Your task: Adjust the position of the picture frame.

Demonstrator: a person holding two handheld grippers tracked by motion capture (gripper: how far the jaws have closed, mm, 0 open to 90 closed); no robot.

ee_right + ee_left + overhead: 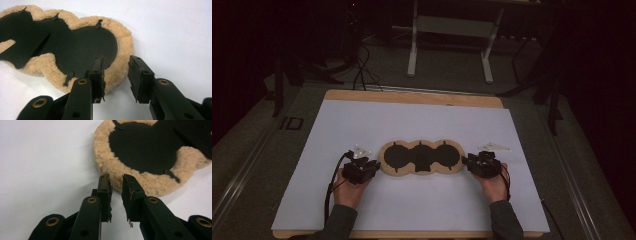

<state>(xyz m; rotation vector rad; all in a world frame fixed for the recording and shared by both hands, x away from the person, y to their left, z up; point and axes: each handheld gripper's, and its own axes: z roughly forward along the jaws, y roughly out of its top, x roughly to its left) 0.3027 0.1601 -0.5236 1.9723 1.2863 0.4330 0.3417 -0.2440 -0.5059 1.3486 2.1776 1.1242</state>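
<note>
Tan fleece edges a three-lobed pad (421, 157) with a black backing, which is laid flat on the white sheet (412, 125) covering the counter (412, 96), slightly toward the near side and about midway between left and right. Three joined black discs are seen on its upper face, and a black flap is attached at the middle lobe. Small black tabs are set along the fleece border, as shown in both gripper views.

Left gripper (371, 165) is held by the person's left hand (348, 189) just beside the pad's left lobe. In the left gripper view, its gripper (116, 180) is shown with the jaws a narrow gap apart; nothing is clamped, and the fleece rim (140, 178) is seen just beyond the tips.

Right gripper (468, 161) is held by the right hand (493, 185) at the pad's right lobe. In the right gripper view, the gripper (115, 63) is shown with its jaws spread wider; the fleece edge (120, 65) lies between and below them, but it is not pressed by the pads. One jaw tip overlaps the black disc in that view; whether it touches cannot be told.

Dark floor and a white frame (452, 30) are seen beyond the counter.
</note>
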